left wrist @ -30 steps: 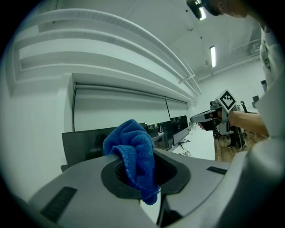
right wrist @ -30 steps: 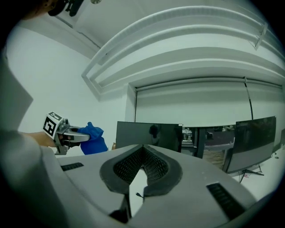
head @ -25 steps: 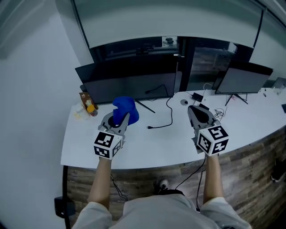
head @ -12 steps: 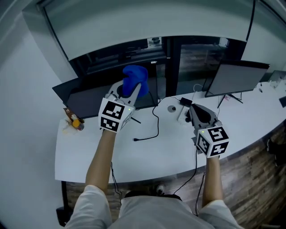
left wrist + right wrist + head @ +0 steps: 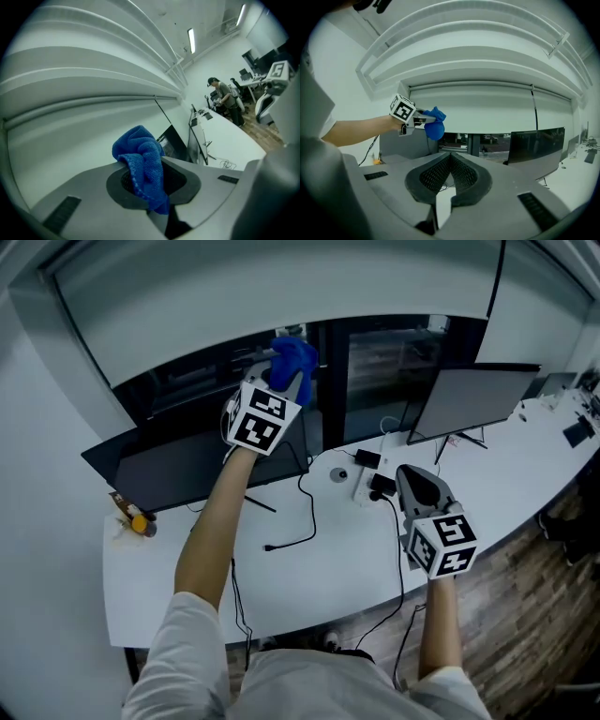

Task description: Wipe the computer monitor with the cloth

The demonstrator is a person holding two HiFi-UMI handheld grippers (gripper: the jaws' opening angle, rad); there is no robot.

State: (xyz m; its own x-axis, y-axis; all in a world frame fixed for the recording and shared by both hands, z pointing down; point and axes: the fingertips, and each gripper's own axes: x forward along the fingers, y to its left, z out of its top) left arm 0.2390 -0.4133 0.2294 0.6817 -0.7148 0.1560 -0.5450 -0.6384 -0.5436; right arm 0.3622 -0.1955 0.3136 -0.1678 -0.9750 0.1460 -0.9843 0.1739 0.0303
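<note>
Over the white desk (image 5: 319,568), the left gripper (image 5: 289,381) has swung up off the tabletop, jaws clamped on the blue cloth (image 5: 292,354), now near the top edge of the monitor (image 5: 178,465). Wiping looks about to begin. The right gripper (image 5: 414,482) hangs closed, empty.

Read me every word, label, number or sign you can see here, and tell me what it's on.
No text can be read anywhere.
Left marker cube and right marker cube: square patterns only, no letters.
Packet at the left end of the desk: print too small to read.
Monitor: dark, nothing shown.
</note>
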